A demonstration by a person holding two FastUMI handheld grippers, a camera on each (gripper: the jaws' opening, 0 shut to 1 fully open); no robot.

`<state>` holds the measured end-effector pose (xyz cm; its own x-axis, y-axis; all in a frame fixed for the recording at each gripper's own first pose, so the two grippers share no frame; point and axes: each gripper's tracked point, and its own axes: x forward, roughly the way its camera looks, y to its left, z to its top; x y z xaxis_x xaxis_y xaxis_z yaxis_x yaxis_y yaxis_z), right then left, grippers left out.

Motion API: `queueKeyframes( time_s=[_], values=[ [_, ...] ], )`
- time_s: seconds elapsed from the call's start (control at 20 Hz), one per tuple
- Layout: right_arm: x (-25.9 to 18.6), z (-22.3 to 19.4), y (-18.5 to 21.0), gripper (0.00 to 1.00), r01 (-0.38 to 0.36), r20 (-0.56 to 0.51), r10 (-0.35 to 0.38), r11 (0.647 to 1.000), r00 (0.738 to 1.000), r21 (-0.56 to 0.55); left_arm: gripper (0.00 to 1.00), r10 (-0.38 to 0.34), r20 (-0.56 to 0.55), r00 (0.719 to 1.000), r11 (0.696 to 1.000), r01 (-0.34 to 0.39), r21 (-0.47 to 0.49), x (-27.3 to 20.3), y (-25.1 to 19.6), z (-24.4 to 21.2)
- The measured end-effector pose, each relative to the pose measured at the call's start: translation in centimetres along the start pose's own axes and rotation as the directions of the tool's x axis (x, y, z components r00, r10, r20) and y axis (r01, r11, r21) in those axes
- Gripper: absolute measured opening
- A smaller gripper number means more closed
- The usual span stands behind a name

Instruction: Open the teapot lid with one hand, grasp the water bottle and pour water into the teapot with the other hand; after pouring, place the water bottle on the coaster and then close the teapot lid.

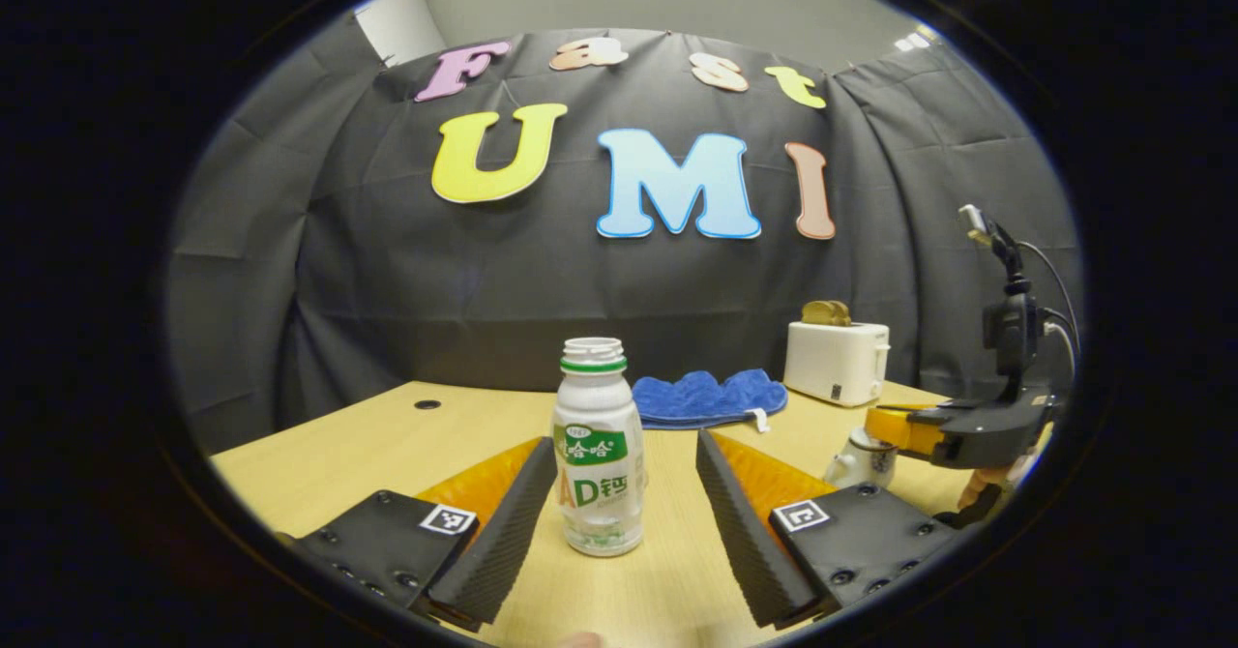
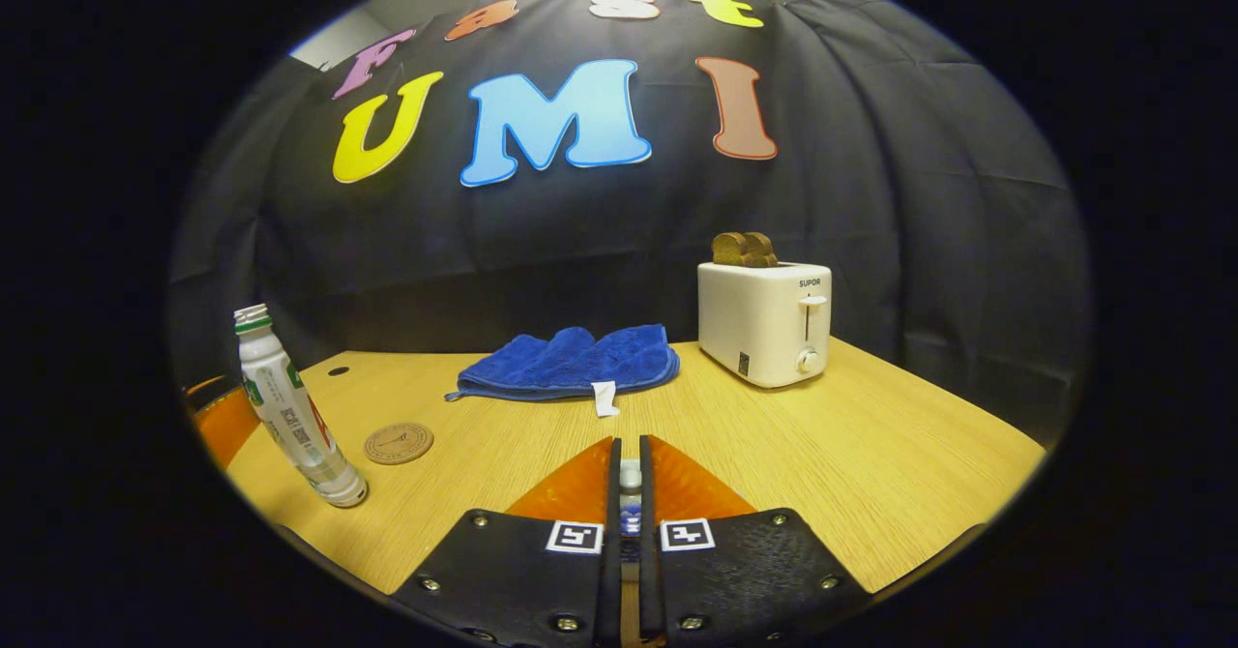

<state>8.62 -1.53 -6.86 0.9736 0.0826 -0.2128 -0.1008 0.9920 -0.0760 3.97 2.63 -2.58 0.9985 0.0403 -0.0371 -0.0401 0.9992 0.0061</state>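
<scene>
Two grippers work over one wooden table (image 2: pixel 870 455), the biggest thing here, pale and grained, set against the dark cloth wall; toward the back of it stands a white toaster (image 2: pixel 766 321) with two brown slices of bread (image 2: pixel 744 249) poking up from its slots, and just left of that lies a crumpled blue cloth (image 2: pixel 571 363) with a small white tag. In the left gripper view the left gripper (image 1: pixel 627 503) stands spread wide, released, with the water bottle (image 1: pixel 598 447) upright on the table between its fingers; the bottle leans nearer the left finger, though I cannot tell whether it touches; its cap is off and the neck is bare. In the right gripper view the same bottle stands at the far left, with a round coaster (image 2: pixel 398 443) flat on the table just beside it. Off to the right in the left gripper view the small white teapot (image 1: pixel 861 458) sits on the table, with the right gripper (image 2: pixel 629 503) over it; the right gripper's fingers are clenched close on a small knob, seemingly the teapot lid (image 2: pixel 630 477).
</scene>
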Motion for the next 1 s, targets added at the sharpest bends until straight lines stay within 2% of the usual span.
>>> queueKeyframes(
  time_s=[0.1, 0.35, 0.6, 0.65, 0.7, 0.85, 0.9, 1.0],
  values=[
    [-0.3, 0.6, 0.0, 0.07, -0.003, 0.031, 0.003, 1.0, 1.0, 0.003, 0.96, 0.005, -0.017, 1.0, 1.0, -0.005, 0.012, 0.9, 0.3, -0.6],
    [-1.0, 1.8, -0.7, 0.07, 0.011, 0.088, -0.011, 1.0, 0.996, 0.002, 1.0, 0.038, -0.045, 0.998, 0.999, -0.036, 0.036, 2.8, 1.3, -1.9],
    [-1.3, 2.2, -1.2, 0.07, 0.02, 0.103, -0.021, 1.0, 0.994, 0.012, 0.99, 0.05, -0.09, 0.995, 0.997, -0.044, 0.069, 4.2, 2.1, -3.6],
    [-1.4, 2.1, -1.3, 0.07, 0.022, 0.105, -0.023, 1.0, 0.994, 0.014, 0.96, 0.052, -0.101, 0.994, 0.996, -0.044, 0.075, 4.5, 2.2, -4.0],
    [-1.4, 2.2, -1.3, 0.07, 0.022, 0.105, -0.023, 1.0, 0.994, 0.018, 1.0, 0.052, -0.11, 0.993, 0.996, -0.044, 0.077, 4.7, 2.2, -4.4],
    [-1.5, 2.1, -1.2, 0.07, 0.017, 0.105, -0.019, 1.0, 0.994, 0.024, 1.0, 0.051, -0.106, 0.993, 0.997, -0.044, 0.067, 5.2, 2.0, -4.6],
    [-1.5, 2.1, -1.2, 0.07, 0.014, 0.104, -0.016, 1.0, 0.994, 0.026, 0.95, 0.049, -0.102, 0.994, 0.997, -0.043, 0.061, 5.2, 2.0, -4.4],
    [-1.5, 2.2, -1.2, 0.07, 0.012, 0.105, -0.016, 0.999, 0.994, 0.033, 1.0, 0.056, -0.098, 0.994, 0.997, -0.051, 0.053, 5.3, 2.3, -4.4]
  ],
)
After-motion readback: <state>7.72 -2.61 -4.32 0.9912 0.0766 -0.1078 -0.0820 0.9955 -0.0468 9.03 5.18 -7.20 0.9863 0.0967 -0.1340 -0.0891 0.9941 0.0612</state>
